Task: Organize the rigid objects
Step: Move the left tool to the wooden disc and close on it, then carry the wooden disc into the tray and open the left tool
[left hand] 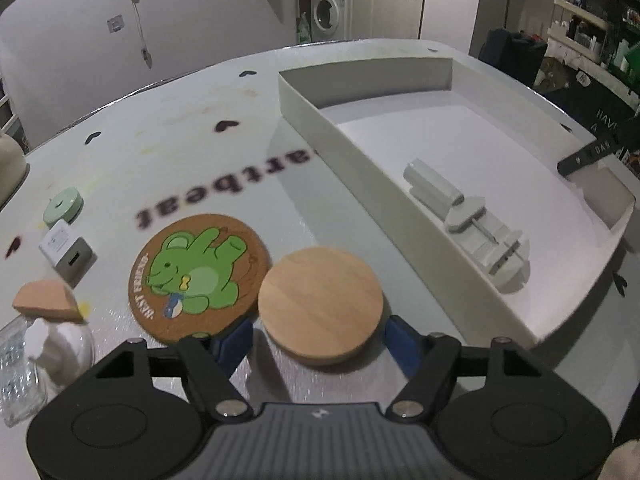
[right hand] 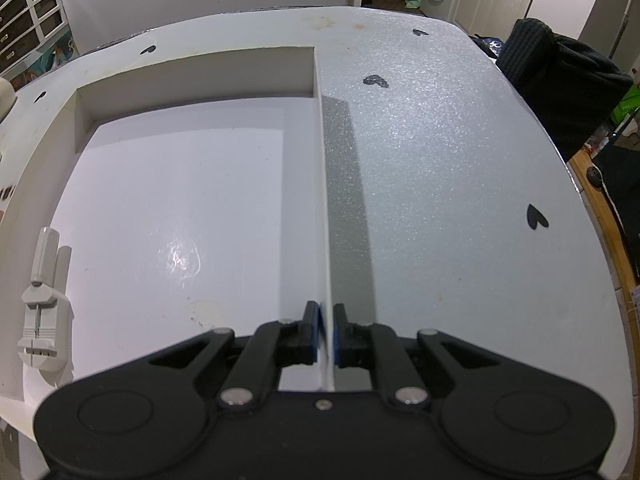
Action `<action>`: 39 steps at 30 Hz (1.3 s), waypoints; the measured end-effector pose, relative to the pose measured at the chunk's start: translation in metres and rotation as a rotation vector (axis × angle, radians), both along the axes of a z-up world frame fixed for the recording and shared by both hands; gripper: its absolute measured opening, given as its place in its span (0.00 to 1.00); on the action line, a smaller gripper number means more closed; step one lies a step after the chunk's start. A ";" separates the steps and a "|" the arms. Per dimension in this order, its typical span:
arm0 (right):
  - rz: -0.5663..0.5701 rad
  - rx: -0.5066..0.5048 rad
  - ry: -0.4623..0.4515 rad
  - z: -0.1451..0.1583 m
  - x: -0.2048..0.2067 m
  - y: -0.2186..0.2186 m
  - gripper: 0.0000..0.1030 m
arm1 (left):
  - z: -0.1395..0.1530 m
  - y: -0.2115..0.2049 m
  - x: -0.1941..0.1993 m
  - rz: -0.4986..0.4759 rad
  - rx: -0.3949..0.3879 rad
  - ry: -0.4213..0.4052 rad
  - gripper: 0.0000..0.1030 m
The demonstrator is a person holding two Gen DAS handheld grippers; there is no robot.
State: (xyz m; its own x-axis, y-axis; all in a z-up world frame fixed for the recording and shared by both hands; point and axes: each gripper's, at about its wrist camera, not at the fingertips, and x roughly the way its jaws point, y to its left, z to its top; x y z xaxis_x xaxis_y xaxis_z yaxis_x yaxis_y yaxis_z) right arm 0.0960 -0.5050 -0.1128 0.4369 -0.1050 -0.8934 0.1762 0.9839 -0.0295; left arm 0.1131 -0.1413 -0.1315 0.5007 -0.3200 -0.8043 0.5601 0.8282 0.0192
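In the left wrist view my left gripper [left hand: 318, 338] is shut on a plain round wooden disc [left hand: 320, 304], one blue pad on each side of it, just above the table. A brown coaster with a green bear [left hand: 198, 274] lies to its left. A white tray [left hand: 344, 148] stands to the right with a white plastic tool [left hand: 466, 222] inside. In the right wrist view my right gripper [right hand: 326, 334] is shut on the tray's right wall [right hand: 324, 200]. The white tool [right hand: 42, 308] lies at the tray's left side.
On the table's left in the left wrist view are a green round case [left hand: 64, 206], a white USB charger [left hand: 66, 254], a wooden wedge [left hand: 46, 298] and a white bottle [left hand: 60, 346]. A dark bag [right hand: 560, 80] sits beyond the table's right edge.
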 end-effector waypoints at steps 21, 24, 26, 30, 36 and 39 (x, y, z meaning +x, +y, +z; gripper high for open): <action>0.001 0.000 -0.003 0.000 0.000 0.001 0.09 | 0.043 0.003 0.012 0.124 -0.134 -0.048 0.66; 0.000 0.000 -0.004 -0.001 0.000 0.001 0.09 | 0.062 -0.008 0.015 0.092 -0.169 -0.076 0.66; 0.001 0.000 -0.004 0.000 0.000 0.000 0.09 | 0.072 -0.020 0.017 0.052 -0.193 -0.081 0.66; 0.001 0.001 -0.002 -0.001 0.000 0.000 0.09 | 0.083 -0.048 0.022 -0.037 -0.215 -0.062 0.66; 0.000 0.001 -0.002 0.000 0.000 0.000 0.08 | 0.085 -0.097 0.020 -0.185 -0.219 -0.009 0.66; 0.000 0.001 -0.002 0.000 0.000 0.000 0.08 | 0.075 -0.122 0.016 -0.256 -0.188 0.016 0.66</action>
